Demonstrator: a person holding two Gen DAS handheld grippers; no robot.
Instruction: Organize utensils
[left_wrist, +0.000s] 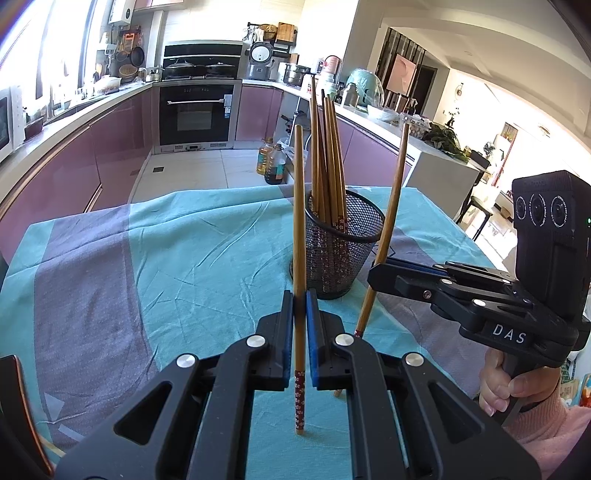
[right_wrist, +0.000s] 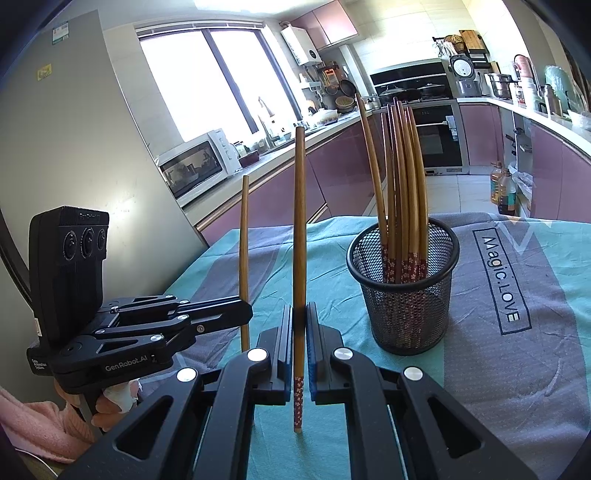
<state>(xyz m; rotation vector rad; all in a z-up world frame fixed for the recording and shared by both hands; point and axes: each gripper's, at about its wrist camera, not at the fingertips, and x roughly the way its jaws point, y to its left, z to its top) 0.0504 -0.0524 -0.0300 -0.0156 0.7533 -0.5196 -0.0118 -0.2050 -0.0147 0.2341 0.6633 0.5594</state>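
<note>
My left gripper (left_wrist: 300, 299) is shut on a brown chopstick (left_wrist: 299, 221) that stands upright, its floral red end hanging below the pads. My right gripper (right_wrist: 299, 310) is shut the same way on a second chopstick (right_wrist: 300, 221). A black mesh cup (left_wrist: 343, 254) holding several chopsticks (left_wrist: 327, 155) stands on the table just beyond both grippers. In the left wrist view the right gripper (left_wrist: 373, 273) sits right of the cup with its chopstick (left_wrist: 395, 192) leaning. In the right wrist view the left gripper (right_wrist: 245, 310) and its chopstick (right_wrist: 243, 229) are to the left, and the cup (right_wrist: 406, 295) is ahead right.
A teal and grey tablecloth (left_wrist: 166, 258) covers the table, whose far edge lies just behind the cup. Oil bottles (left_wrist: 271, 162) stand on the kitchen floor beyond. A person's hand (left_wrist: 506, 384) in a pink sleeve grips the right handle. Purple cabinets line both sides.
</note>
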